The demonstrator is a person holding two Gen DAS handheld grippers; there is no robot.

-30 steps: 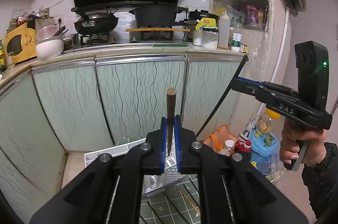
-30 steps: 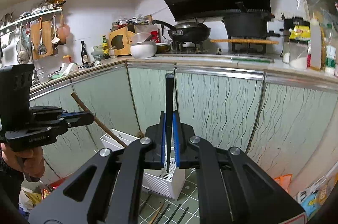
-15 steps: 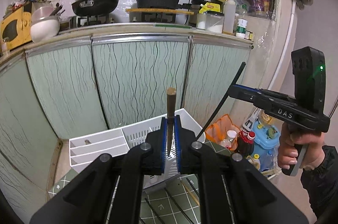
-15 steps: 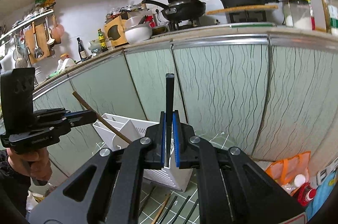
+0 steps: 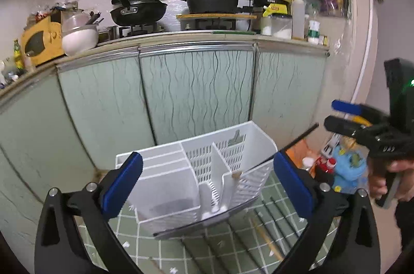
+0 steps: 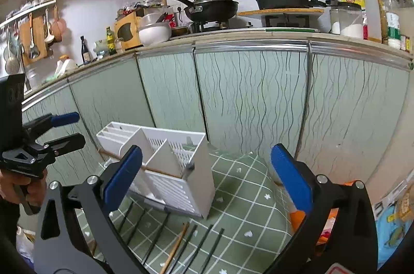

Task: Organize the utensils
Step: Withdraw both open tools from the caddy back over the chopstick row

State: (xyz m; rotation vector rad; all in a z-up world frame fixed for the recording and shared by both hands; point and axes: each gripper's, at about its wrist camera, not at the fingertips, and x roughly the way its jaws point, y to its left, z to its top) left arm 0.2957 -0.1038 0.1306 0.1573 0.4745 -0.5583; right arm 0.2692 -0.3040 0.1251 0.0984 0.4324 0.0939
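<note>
A white utensil caddy with several compartments stands on a green checked mat. My left gripper hovers just above it, jaws opening wide, pads touching nothing. The brown chopstick it released slants loose across the caddy. My right gripper is the same, jaws opening and bare. Its black chopstick leans free into the caddy's right end. Several loose chopsticks lie on the mat in front. Each view shows the other gripper open at the side.
Green cabinet doors rise close behind the caddy, under a counter with a wok and a pot. Bottles and a blue toy crowd the floor to the right. An orange bag lies by the right finger.
Both grippers came down toward the caddy and went from shut to wide open. The brown and black chopsticks left the pads and dropped to the caddy.
</note>
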